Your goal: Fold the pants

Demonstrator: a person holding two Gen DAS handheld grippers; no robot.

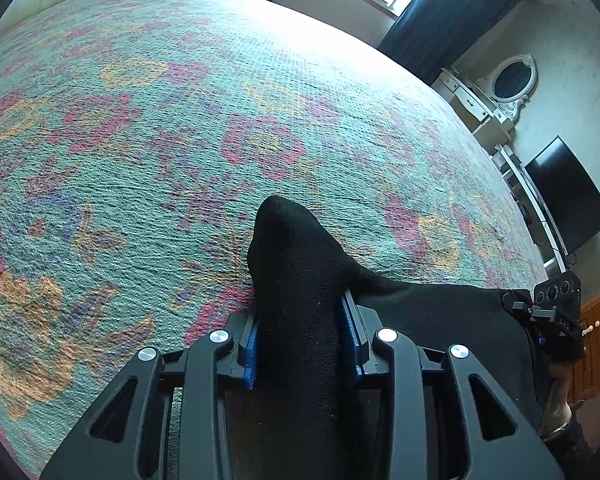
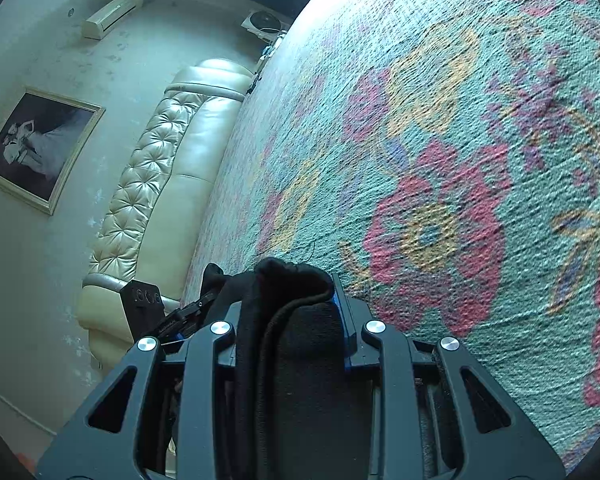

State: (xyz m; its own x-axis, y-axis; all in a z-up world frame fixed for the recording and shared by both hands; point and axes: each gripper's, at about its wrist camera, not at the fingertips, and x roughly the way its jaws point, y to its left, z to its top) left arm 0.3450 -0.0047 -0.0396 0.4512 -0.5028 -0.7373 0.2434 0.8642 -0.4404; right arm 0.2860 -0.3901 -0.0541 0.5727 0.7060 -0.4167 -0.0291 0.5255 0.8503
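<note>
Pants (image 1: 296, 280), black, bunched & clamped in both L gripper (image 1: 302, 344) & R gripper (image 2: 288, 320), over floral bedspread (image 1: 180, 120).

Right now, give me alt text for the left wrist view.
The left hand-held gripper is shut on a bunch of black pants, held over a floral teal bedspread. The right hand-held gripper holds the same fabric at the far right edge.
</note>
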